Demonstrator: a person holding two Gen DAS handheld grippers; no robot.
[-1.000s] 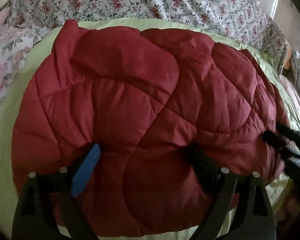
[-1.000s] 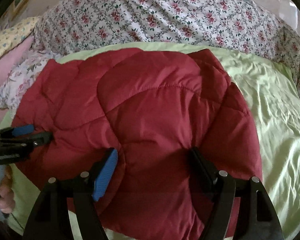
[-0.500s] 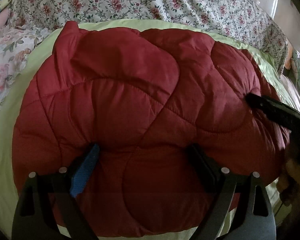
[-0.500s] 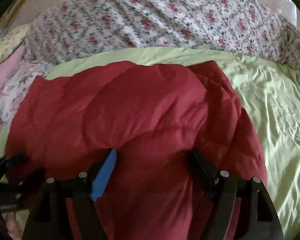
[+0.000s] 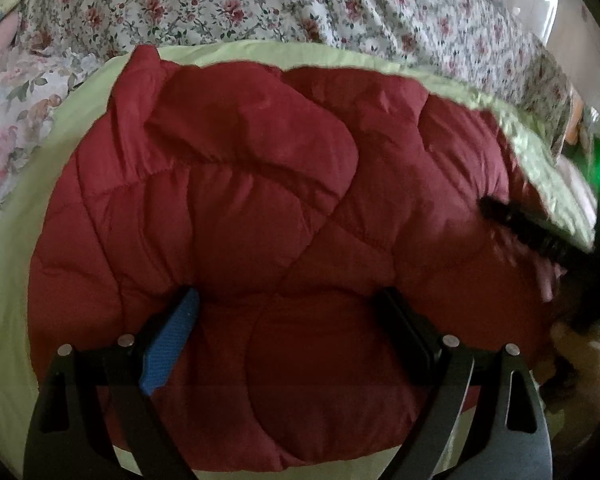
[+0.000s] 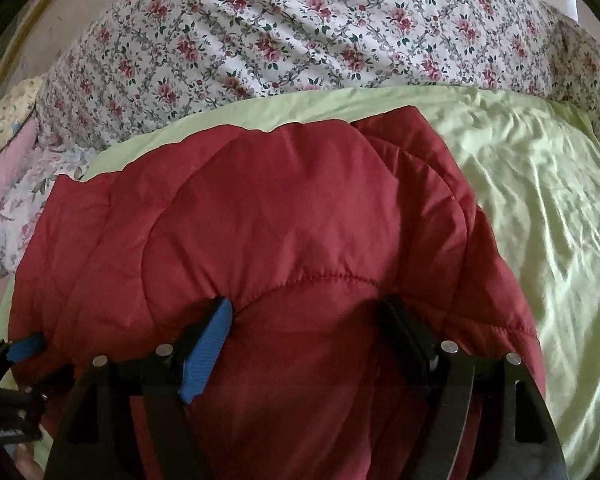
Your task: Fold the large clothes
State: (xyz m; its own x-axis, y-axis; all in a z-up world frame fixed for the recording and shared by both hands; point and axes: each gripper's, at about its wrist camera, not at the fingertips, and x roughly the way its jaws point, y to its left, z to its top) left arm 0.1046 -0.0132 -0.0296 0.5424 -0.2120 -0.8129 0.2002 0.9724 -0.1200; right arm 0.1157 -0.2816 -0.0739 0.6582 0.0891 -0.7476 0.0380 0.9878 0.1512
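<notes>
A white cotton bedspread printed with small pink roses (image 6: 300, 40) is seen at the back. In front of it a wrinkled pale green sheet (image 6: 540, 200) is spread, and on this one puffy, dark red quilted jacket (image 5: 240, 208) is laid, folded into a rounded mound with curved stitch lines. Two black grippers are counted: the left gripper (image 5: 288, 316) and the right gripper (image 6: 306, 324), both spread wide with red padding bulging between the fingers.
</notes>
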